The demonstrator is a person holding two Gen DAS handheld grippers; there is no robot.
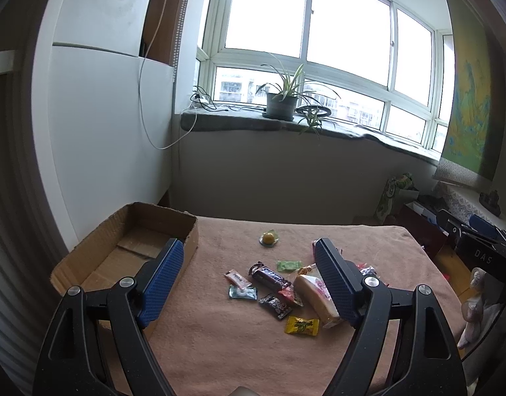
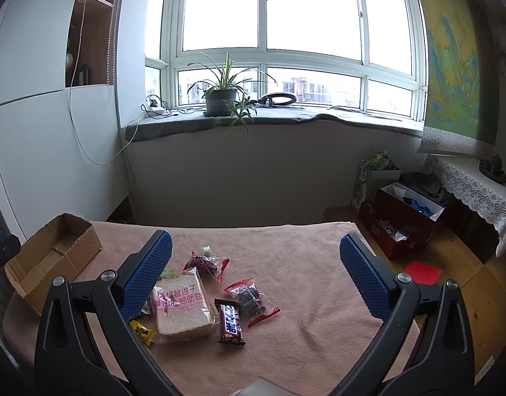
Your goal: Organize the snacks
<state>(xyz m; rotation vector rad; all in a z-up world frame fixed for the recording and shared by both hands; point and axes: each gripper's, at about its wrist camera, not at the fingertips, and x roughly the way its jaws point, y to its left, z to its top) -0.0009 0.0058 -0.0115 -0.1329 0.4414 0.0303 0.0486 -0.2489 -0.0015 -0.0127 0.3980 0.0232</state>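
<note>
Several wrapped snacks lie on a table with a pink cloth (image 1: 220,336). In the left wrist view: a Snickers bar (image 1: 269,276), a bagged bread slice (image 1: 314,298), a yellow candy (image 1: 301,326), a green candy (image 1: 288,265), a jelly cup (image 1: 268,239). An open, empty cardboard box (image 1: 127,250) stands at the table's left. My left gripper (image 1: 249,247) is open above the snacks. In the right wrist view my right gripper (image 2: 256,244) is open over the bread slice (image 2: 182,307), a dark chocolate bar (image 2: 230,325) and a clear red-edged packet (image 2: 251,300). The box (image 2: 51,257) is far left.
A windowsill with a potted plant (image 1: 281,99) lies behind the table. Boxes and bags (image 2: 401,217) stand on the wooden floor at right, by a lace-covered shelf (image 2: 477,191). A white wall panel (image 1: 104,132) is left of the table.
</note>
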